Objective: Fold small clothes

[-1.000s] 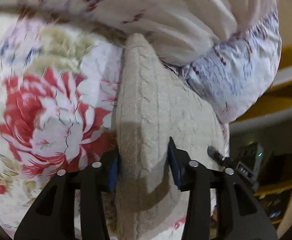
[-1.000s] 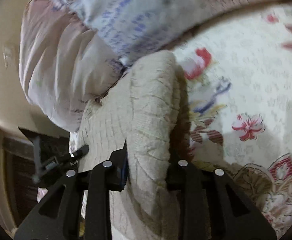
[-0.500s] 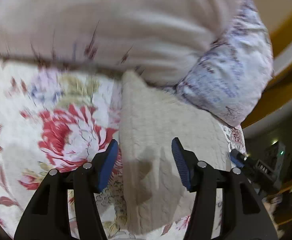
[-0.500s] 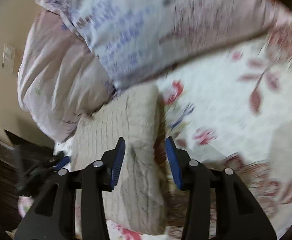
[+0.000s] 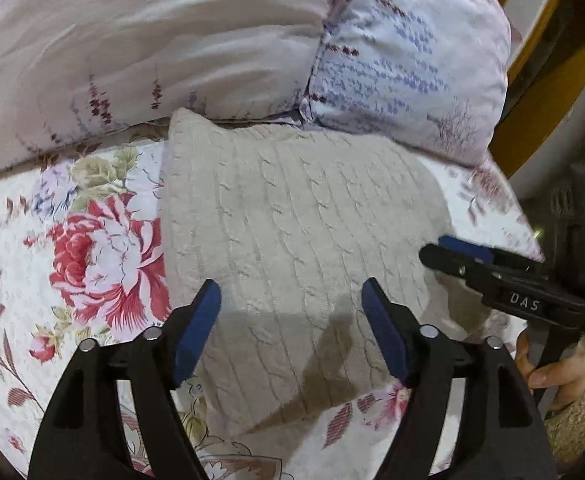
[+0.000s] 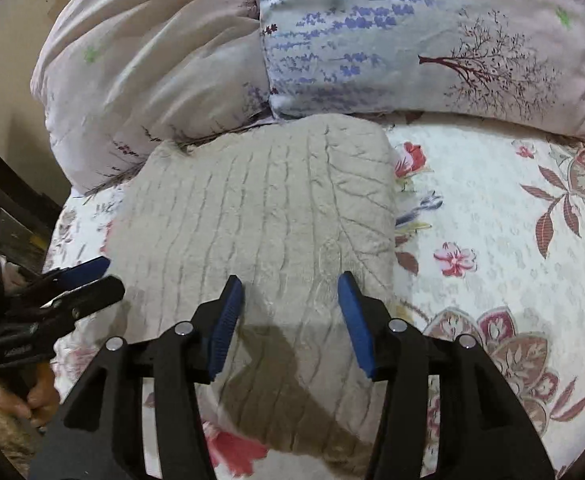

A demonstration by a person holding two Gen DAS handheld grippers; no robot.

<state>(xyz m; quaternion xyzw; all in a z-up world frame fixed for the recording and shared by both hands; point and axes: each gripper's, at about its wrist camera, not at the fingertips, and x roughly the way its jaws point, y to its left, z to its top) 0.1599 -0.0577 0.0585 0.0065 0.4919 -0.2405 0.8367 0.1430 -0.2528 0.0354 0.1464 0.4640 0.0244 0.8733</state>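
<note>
- Left-hand black two-finger gripper with blue pads (image 5: 290, 328), in its own wrist view, is hanging wide open over the near part of the folded beige cable-knit sweater (image 5: 292, 240), gripping nothing; the knit is lying between and ahead of its jaws, apparently without touching the pads.
- Ahead of this gripper, the sweater's far edge is butting against the pale lavender-print pillows (image 5: 252, 48); to its left the floral quilted bedspread (image 5: 72, 240) is showing bare.
- Off to its right, the other gripper (image 5: 444, 252) is sitting just beside the sweater's right edge, a hand (image 5: 552, 372) behind it.
- Right-hand black gripper with blue pads (image 6: 288, 312), in its view, is likewise standing open and empty, the sweater spreading ahead of and under it as a neat rectangle.
- To its left, the left gripper is hovering at the sweater's left edge.
- Judging by the compact shape, the fold is looking finished and the release step is in hand.
- Next move is probably calling for lifting both grippers clear without snagging the knit, or re-gripping an edge if another fold is wanted.
</note>
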